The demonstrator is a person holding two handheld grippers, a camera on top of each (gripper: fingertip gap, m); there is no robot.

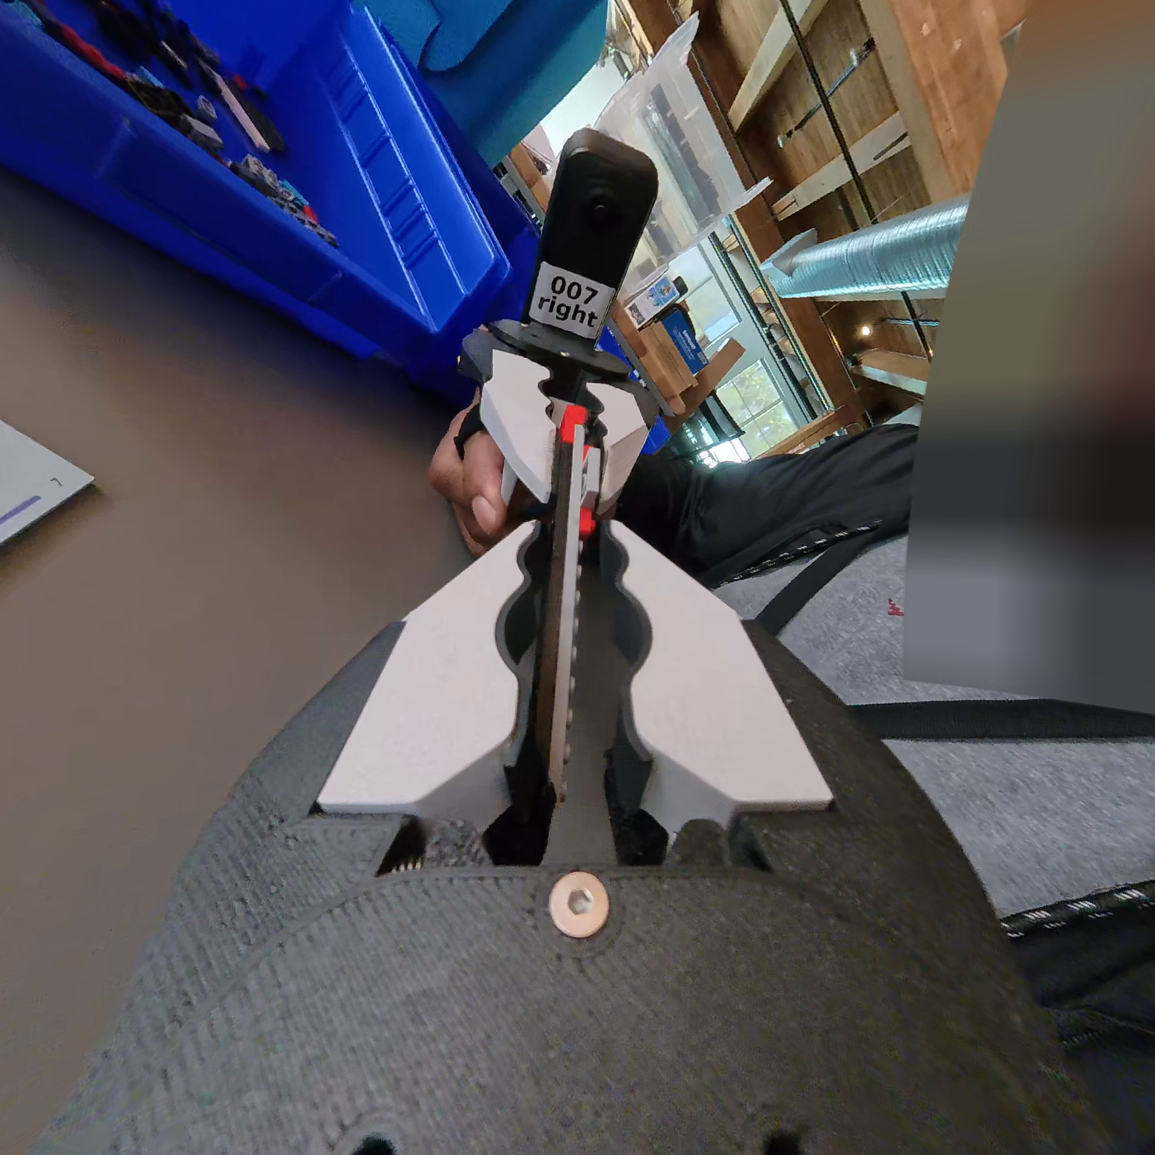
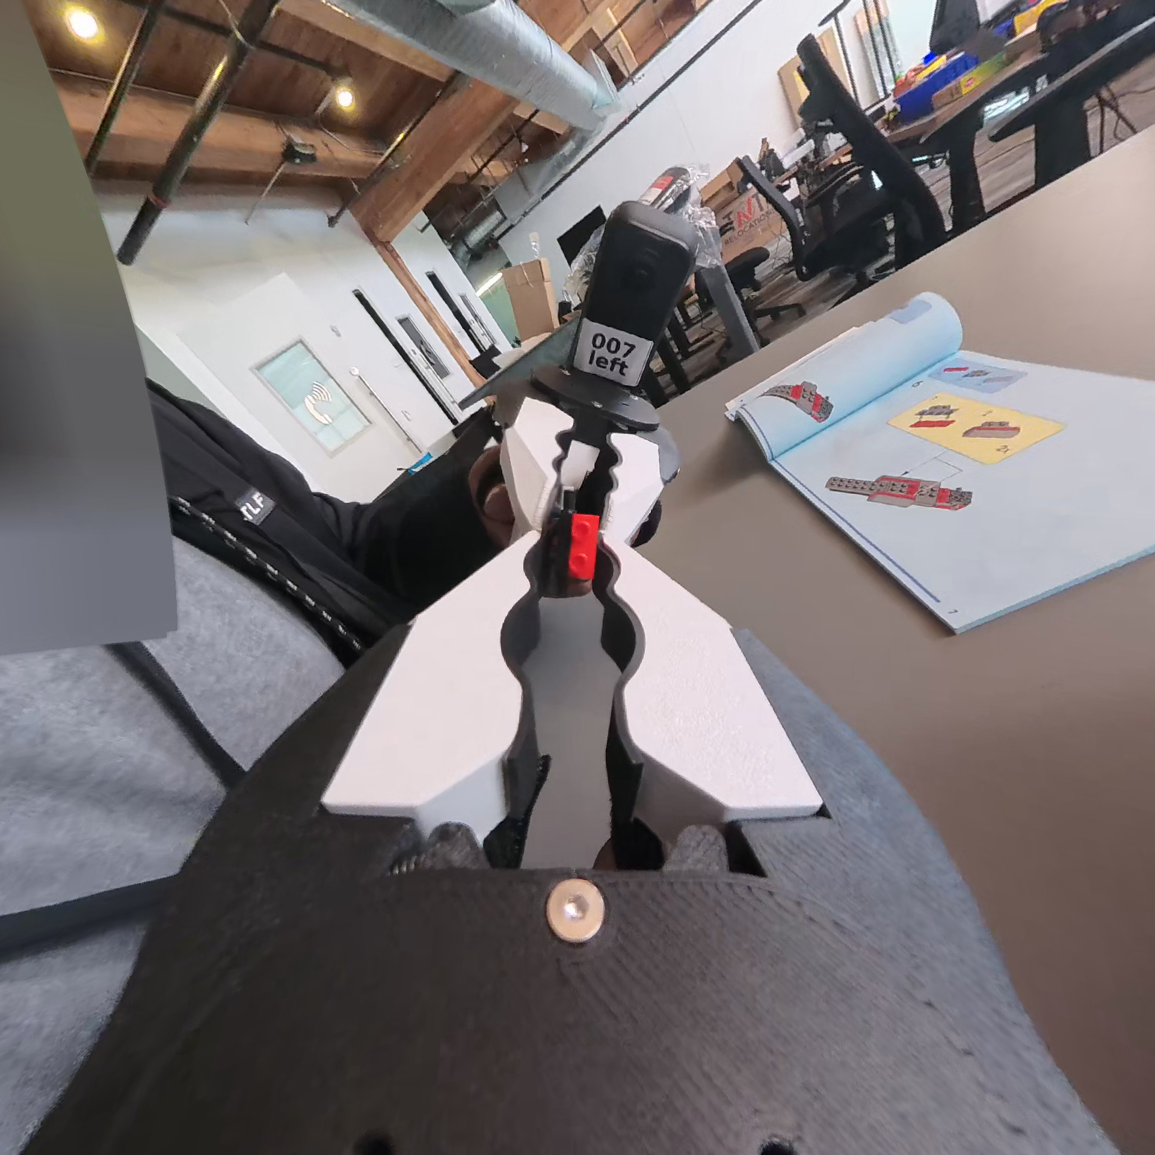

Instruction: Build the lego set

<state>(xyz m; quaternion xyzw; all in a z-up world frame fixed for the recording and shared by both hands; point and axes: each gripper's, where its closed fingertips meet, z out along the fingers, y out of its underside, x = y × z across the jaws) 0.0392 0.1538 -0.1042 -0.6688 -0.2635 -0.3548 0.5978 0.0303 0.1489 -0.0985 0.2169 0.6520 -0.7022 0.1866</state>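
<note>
A long thin lego assembly (image 1: 565, 625) of dark and light grey plates with red pieces is held in the air between both grippers, which face each other tip to tip. My left gripper (image 1: 575, 531) is shut on its near part, and the plates run back between its white fingers (image 1: 437, 687). My right gripper (image 1: 572, 494) grips the far end. In the right wrist view, my right gripper (image 2: 572, 556) is shut at a red two-stud brick (image 2: 581, 544) on the assembly's end. My left gripper (image 2: 584, 494) is opposite, with a pale piece between its fingers.
A blue bin (image 1: 375, 187) with several loose lego pieces stands on the brown table (image 1: 219, 500) at the left. An open instruction booklet (image 2: 937, 475) lies on the table at the right, and its corner shows in the left wrist view (image 1: 25, 481). A person's hand (image 1: 462, 481) and dark sleeve are close behind the grippers.
</note>
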